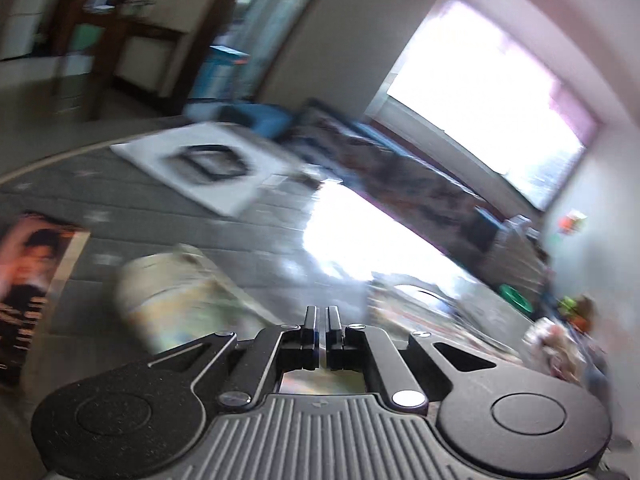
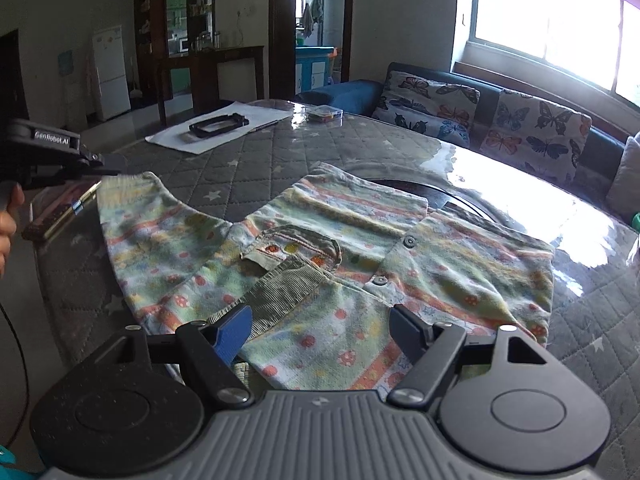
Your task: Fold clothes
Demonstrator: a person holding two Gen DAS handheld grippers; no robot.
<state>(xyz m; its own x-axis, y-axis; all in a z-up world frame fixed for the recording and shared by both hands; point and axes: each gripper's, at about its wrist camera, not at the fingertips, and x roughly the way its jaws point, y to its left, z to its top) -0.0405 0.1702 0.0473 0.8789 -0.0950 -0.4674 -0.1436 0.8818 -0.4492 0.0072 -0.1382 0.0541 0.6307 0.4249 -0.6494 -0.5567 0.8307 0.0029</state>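
The patterned child's garment (image 2: 320, 264) lies spread across the middle of the right wrist view, on a quilted grey table (image 2: 248, 168) under a glossy clear cover; its buttoned front faces up, a corduroy pocket and flap sit near the centre, and one sleeve (image 2: 132, 216) stretches toward the upper left of the frame. The right gripper (image 2: 320, 330) hovers at the garment's near edge with its fingers spread wide and nothing between them, the blue-padded finger (image 2: 232, 332) just over the corduroy patch. At the left edge of that view the left gripper (image 2: 94, 166) reaches the sleeve's cuff end; in its own blurred view its fingers are pressed nearly together, yet whether cloth is caught between them cannot be told. The step in hand looks like the sleeve fold, barely begun, with the body lying flat and unfolded. The next move probably calls for carrying the cuff inward across the chest while the right gripper steadies or pinches the near hem, keeping the fabric from sliding on the slick cover. Farther out lie a white sheet (image 2: 224, 128) with a black frame (image 2: 218, 125) on it, a butterfly-print sofa (image 2: 500, 120) and a bright window (image 2: 540, 12).
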